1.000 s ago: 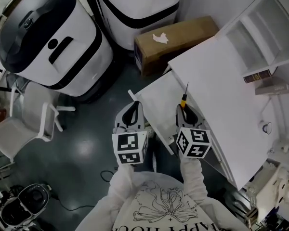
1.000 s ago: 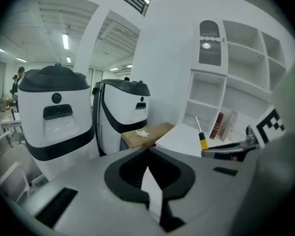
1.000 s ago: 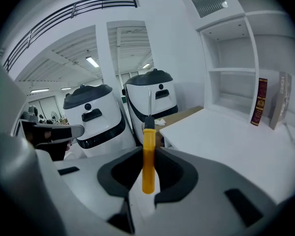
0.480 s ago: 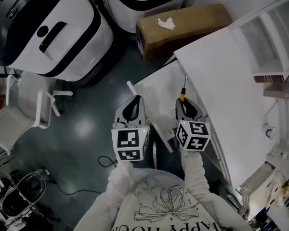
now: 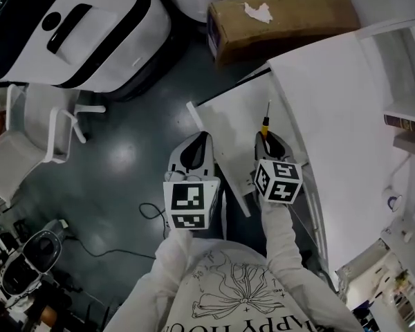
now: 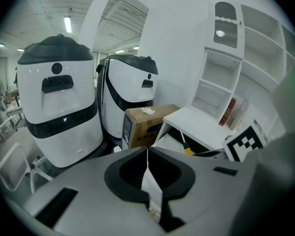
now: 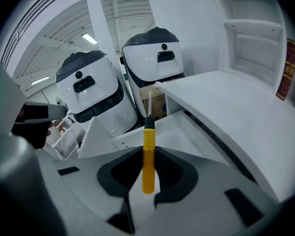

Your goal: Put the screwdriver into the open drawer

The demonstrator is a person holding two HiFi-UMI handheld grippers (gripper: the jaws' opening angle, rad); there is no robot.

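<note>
Filling the upper left of the head view, a big white machine with black bands point(image 5: 90, 33) stands on the dark floor point(image 5: 131, 158), and the left gripper view shows a second one like it point(image 6: 130, 95) just beside it. To the right lies the white surface point(image 5: 339, 116), with a white shelf unit point(image 5: 401, 61) rising at its far side. The open drawer point(image 5: 238, 126) juts out from under the surface's left edge, its inside bare and white. A brown cardboard box point(image 5: 283, 19) sits on the floor beyond the drawer, near the machines, and a white chair point(image 5: 28, 144) stands well apart at the left. The left gripper point(image 5: 197, 144) hangs over the floor just beside the drawer's front panel, its jaws pressed together with nothing between them. The right gripper point(image 5: 268, 140) is over the drawer's right side, near the edge of the surface, its jaws pinching the yellow handle of the screwdriver point(image 5: 265, 124). The screwdriver's thin metal shaft sticks out past the jaws and points away from the person, above the drawer's inside rather than lying in it.
</note>
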